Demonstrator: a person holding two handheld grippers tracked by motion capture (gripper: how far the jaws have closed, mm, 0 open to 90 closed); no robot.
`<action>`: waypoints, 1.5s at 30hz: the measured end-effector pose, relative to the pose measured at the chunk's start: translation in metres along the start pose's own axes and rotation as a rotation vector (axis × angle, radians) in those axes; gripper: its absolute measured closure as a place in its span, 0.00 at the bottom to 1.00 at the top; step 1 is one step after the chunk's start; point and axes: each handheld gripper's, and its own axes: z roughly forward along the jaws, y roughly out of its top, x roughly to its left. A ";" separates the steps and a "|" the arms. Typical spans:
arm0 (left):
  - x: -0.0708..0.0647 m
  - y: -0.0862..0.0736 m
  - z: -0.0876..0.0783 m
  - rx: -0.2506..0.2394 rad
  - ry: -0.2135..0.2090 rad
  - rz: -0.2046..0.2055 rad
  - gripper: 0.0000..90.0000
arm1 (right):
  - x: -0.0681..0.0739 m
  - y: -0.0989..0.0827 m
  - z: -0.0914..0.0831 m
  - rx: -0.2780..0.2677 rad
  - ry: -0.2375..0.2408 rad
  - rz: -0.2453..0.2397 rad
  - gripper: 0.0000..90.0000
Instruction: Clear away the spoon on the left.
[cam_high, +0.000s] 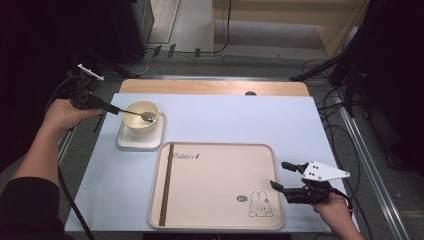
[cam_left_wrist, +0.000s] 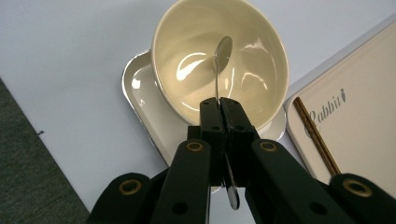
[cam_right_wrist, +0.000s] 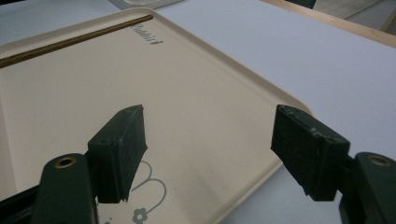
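Lift the spoon (cam_left_wrist: 222, 60) straight up and keep it level so its head clears the rim of the bowl (cam_left_wrist: 261, 42). The left tool (cam_left_wrist: 219, 108) is clamped on the handle, the head hanging over the bowl on its small square plate (cam_high: 125, 142). The right tool (cam_right_wrist: 208, 144) gapes empty above the tray (cam_right_wrist: 70, 79).

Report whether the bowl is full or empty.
Empty: the bowl shows a bare glossy inside, holding just the tip of the spoon gripped by the left gripper.

My left gripper (cam_high: 116, 110) meets the bowl (cam_high: 141, 115) and its spoon (cam_high: 145, 117) directly ahead. Beyond my right gripper (cam_high: 280, 176), the tray (cam_high: 215, 185) lies bare; only its low rim interrupts.
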 end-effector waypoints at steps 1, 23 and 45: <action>-0.002 0.000 -0.002 -0.005 0.007 -0.001 1.00 | 0.000 0.000 0.000 0.000 0.001 0.001 0.29; -0.070 -0.001 -0.028 -0.097 -0.061 0.056 1.00 | 0.000 0.003 0.002 -0.011 0.014 -0.009 0.29; -0.128 -0.023 0.025 -0.050 -0.143 0.101 1.00 | 0.001 0.013 0.018 -0.008 0.066 -0.039 0.29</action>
